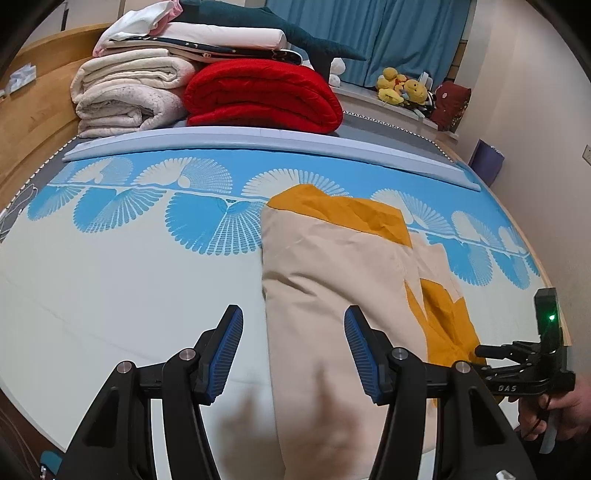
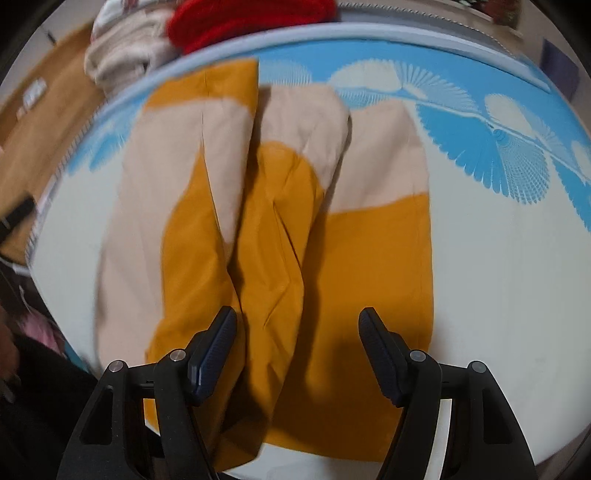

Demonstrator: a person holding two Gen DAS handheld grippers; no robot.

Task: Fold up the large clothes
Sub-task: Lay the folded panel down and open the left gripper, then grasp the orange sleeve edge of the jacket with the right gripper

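A large beige and mustard-yellow garment lies on the bed mat, folded lengthwise into a long strip. My left gripper hovers open over its beige left edge, with no cloth pinched between the blue pads. In the right wrist view the garment shows overlapping beige and mustard panels with creases down the middle. My right gripper points steeply down over the mustard near end, jaws wide open and holding nothing. A hand holds that gripper at the left wrist view's right edge.
The mat is white with blue fan prints. Behind it stand a folded red blanket, cream blankets and stacked bedding. A wooden headboard is at left, with plush toys and blue curtains beyond.
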